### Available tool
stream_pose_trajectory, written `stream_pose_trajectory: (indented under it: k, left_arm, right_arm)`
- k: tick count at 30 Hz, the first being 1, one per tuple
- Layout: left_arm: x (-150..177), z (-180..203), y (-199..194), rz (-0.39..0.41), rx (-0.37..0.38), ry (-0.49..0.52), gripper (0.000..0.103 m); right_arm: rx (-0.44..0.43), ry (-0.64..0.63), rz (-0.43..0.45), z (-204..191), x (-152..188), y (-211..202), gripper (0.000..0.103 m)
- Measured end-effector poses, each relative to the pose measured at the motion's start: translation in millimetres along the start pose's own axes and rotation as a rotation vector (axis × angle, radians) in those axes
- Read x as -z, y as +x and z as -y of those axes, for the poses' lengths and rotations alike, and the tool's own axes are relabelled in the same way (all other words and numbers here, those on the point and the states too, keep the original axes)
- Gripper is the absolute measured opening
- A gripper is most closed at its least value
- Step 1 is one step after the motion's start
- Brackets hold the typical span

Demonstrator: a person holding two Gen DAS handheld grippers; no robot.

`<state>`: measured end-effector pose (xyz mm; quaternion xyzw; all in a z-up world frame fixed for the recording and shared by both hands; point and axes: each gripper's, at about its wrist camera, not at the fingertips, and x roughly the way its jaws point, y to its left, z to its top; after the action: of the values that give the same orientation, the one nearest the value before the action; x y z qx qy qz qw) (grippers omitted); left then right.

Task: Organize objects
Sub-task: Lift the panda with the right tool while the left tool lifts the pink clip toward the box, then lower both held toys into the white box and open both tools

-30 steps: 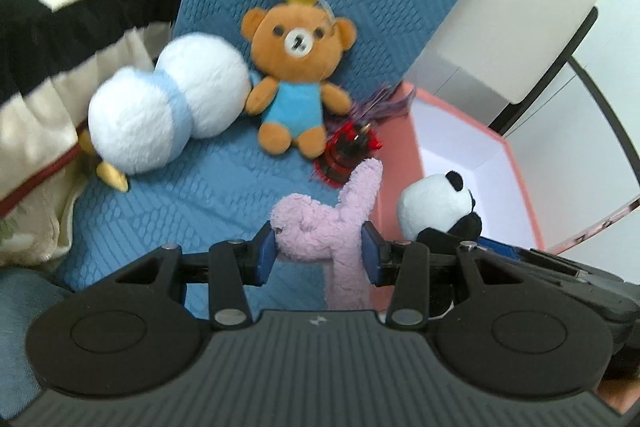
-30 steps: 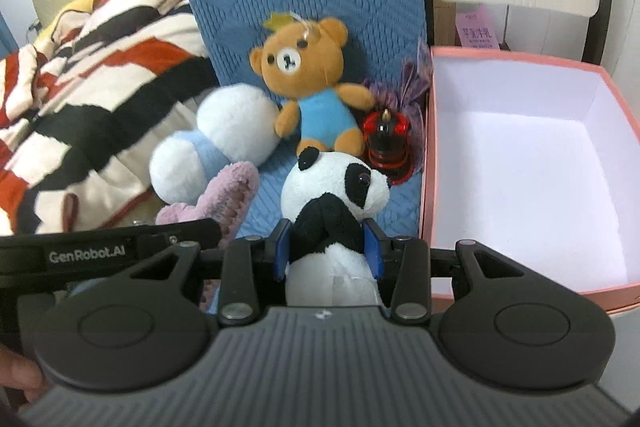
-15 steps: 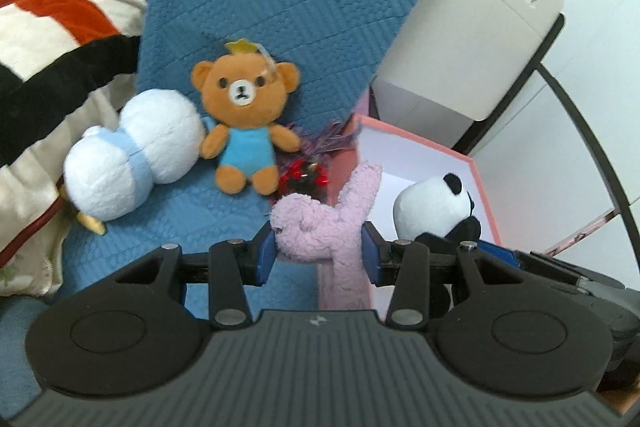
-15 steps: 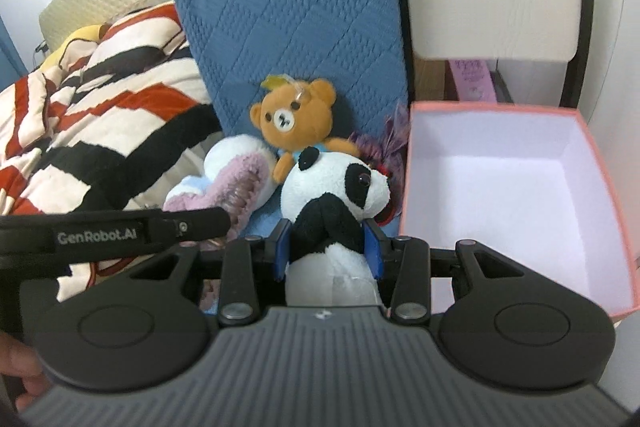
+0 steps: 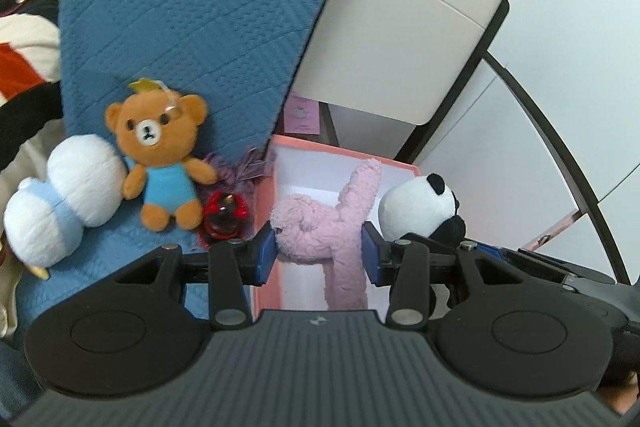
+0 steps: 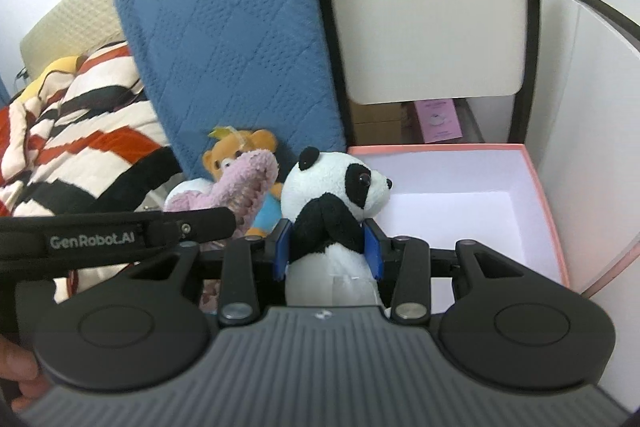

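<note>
My left gripper (image 5: 318, 250) is shut on a pink plush toy (image 5: 320, 223) and holds it in the air over the left edge of an open pink box (image 5: 266, 211). My right gripper (image 6: 327, 247) is shut on a panda plush (image 6: 334, 195), held up just left of the same box (image 6: 536, 187), whose white inside is bare. The panda also shows in the left wrist view (image 5: 416, 205), to the right of the pink toy. A brown bear in a blue shirt (image 5: 160, 155), a white and blue plush (image 5: 60, 195) and a small red toy (image 5: 224, 215) lie on the blue quilt.
A blue quilted cushion (image 5: 192, 7) stands upright behind the toys. A beige chair back (image 6: 428, 3) rises behind the box. A striped red, black and white blanket (image 6: 72, 139) lies to the left. A purple tassel (image 5: 244, 167) sits by the box corner.
Both grippers have risen and moved right toward the pink box, each with its toy still held. The toys on the quilt have not moved.
</note>
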<state>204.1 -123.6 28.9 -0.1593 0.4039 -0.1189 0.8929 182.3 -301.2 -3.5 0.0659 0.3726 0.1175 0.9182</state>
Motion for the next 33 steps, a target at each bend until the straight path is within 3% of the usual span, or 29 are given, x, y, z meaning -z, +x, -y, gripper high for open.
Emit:
stream_pose_trajectory:
  k: [13, 26, 33]
  left_arm:
    - [0.8, 38.4, 80.2, -0.087, 0.033, 0.040, 0.050]
    - [15.8, 55.6, 188.5, -0.250, 0.046, 0.040, 0.050]
    - [28.1, 53.2, 228.4, -0.324, 0.032, 0.045, 0.050]
  right_arm:
    - [0.052, 0.084, -0.050, 73.8, 1.2, 31.2, 0.042]
    - [0.091, 0.195, -0.212, 147.9, 31.9, 98.4, 0.042]
    - [0.127, 0.212, -0.283, 175.2, 47.3, 122.3, 0.042]
